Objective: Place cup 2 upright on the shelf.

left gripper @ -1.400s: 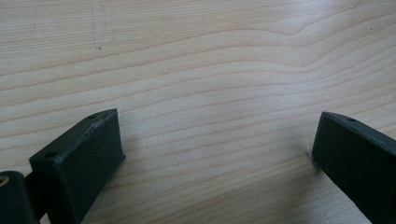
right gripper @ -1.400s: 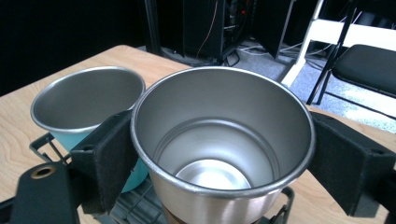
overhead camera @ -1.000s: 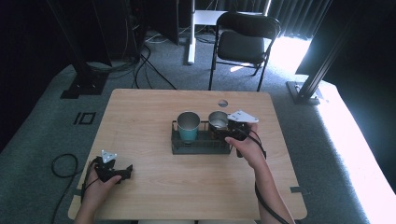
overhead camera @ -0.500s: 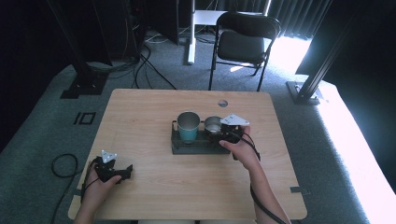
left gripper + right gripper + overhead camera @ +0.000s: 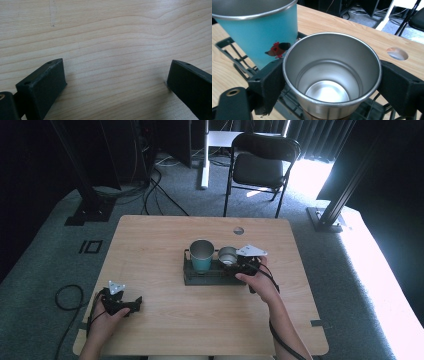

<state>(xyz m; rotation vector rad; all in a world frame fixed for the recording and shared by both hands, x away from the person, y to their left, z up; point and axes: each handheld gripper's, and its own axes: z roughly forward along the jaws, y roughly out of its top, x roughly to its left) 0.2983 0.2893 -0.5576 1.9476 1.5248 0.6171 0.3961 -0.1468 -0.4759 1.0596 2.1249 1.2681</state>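
A black wire rack (image 5: 197, 279) sits mid-table. A teal cup (image 5: 201, 256) with a small bird sticker (image 5: 278, 48) stands upright in its left part. Just right of it is a bare steel cup (image 5: 228, 255), upright and empty, with my right gripper (image 5: 239, 263) shut on its sides. In the right gripper view the steel cup (image 5: 329, 75) sits between both jaws, over the rack wires (image 5: 234, 53), close beside the teal cup (image 5: 259, 32). Whether it rests on the rack I cannot tell. My left gripper (image 5: 131, 304) lies near the table's front left, open over bare wood (image 5: 115, 37).
The wooden table (image 5: 150, 245) has a round cable hole (image 5: 238, 230) behind the rack. A black folding chair (image 5: 260, 167) and a white desk leg stand beyond the far edge. Cables run across the floor at left.
My right gripper has brought the steel cup slightly left and nearer, closer to the teal cup and lower at the rack. The left gripper has stayed put.
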